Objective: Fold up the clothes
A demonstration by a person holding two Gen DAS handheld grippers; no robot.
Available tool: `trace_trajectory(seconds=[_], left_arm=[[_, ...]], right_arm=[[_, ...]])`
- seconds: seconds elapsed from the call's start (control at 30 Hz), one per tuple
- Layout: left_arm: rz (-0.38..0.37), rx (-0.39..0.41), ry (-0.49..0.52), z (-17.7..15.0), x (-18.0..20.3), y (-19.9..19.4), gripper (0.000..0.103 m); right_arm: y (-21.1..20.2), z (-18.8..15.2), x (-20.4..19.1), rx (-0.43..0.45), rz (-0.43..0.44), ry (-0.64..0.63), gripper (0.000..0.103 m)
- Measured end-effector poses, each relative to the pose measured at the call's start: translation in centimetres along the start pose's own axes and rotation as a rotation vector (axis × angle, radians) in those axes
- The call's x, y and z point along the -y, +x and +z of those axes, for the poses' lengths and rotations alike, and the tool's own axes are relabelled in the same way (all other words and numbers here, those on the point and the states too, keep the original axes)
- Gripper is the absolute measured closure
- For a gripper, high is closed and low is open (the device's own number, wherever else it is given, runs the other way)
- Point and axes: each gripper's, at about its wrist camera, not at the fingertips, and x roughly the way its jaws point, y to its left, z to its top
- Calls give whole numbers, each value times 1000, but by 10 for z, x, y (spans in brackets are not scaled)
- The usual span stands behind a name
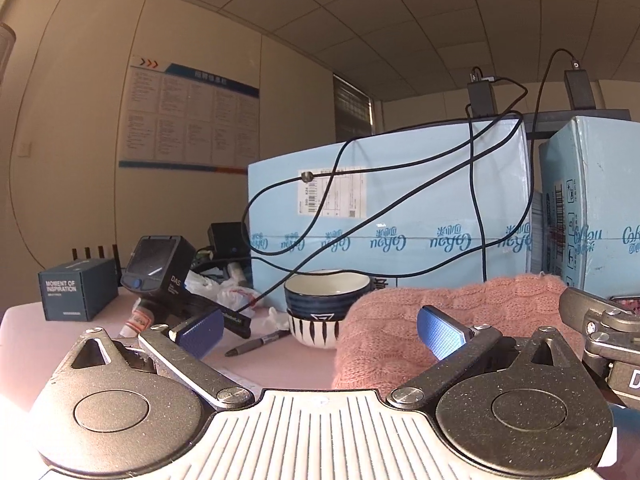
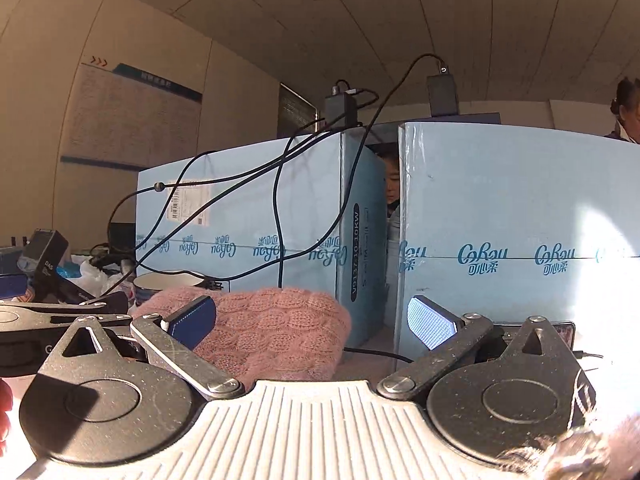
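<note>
A pink cable-knit sweater [image 1: 404, 320] lies bunched in a low mound on the pale table [image 1: 280, 360]. It also shows in the right wrist view [image 2: 276, 328]. My left gripper [image 1: 320, 332] is open and empty, low over the table, with its right blue pad against the sweater's near side. My right gripper [image 2: 312, 320] is open and empty too, with its left blue pad in front of the sweater. The right gripper's body shows at the right edge of the left wrist view [image 1: 600, 328].
Two stacked bowls [image 1: 326, 306] stand just left of the sweater, with a marker pen [image 1: 256, 344] in front. Big light-blue cartons [image 1: 384, 208] with black cables draped over them wall off the back. A handheld device [image 1: 160, 268], a dark box [image 1: 78, 294] and plastic bags sit at the left.
</note>
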Motion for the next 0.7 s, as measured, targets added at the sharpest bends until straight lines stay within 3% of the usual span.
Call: trace_trajectory(seconds=[0.37,0.7], left_arm=[[50,22,-35,0,-13,-7,0],[24,7,-29,1,-13,-5,0]], right_arm=[[0,-1,1,-3,20,14,0],[0,-1,2,-4,26,19,0]])
